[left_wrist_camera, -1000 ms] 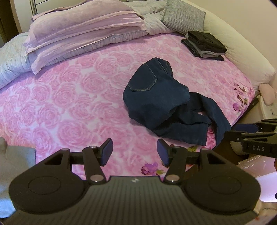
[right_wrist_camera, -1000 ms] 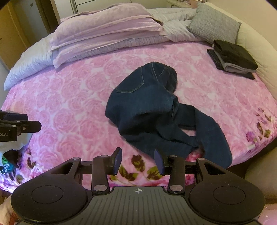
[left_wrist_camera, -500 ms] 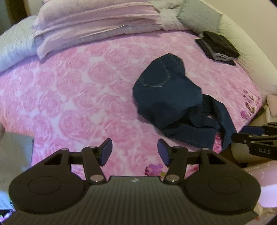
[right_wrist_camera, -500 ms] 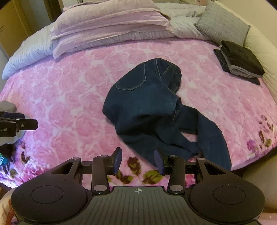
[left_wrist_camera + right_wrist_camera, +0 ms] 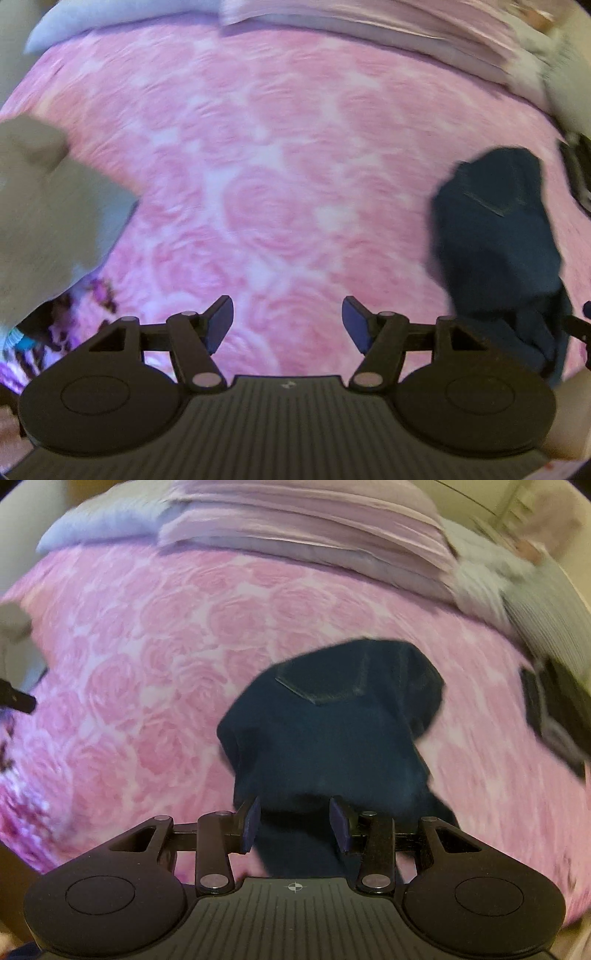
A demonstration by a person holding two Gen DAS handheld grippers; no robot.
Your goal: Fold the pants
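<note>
The pink rose-patterned bedspread (image 5: 147,657) is filling far more of both views than a second ago, and the far pillows (image 5: 303,520) are being squeezed into the top edge, where earlier they were sitting well down in the frame; both pictures are blurring. The dark blue pants (image 5: 332,738) are lying crumpled on the bedspread with a back pocket facing up. In the right wrist view they are now reaching from the centre down to the bottom, behind the fingers, whereas before they were lying clear above them. In the left wrist view the pants (image 5: 495,236) are sliding out to the right edge, having been near the centre earlier. A grey cloth (image 5: 44,206), blurred, is now looming large at the left of that view. A dark folded stack (image 5: 554,709) is sitting at the right edge of the right wrist view.

The left gripper (image 5: 287,325) is standing spread over bare bedspread, its jaws having just been widening, with nothing between them. The right gripper (image 5: 294,825) is standing partly spread, with pants fabric showing behind the gap; its pads are not visibly pressing on it.
</note>
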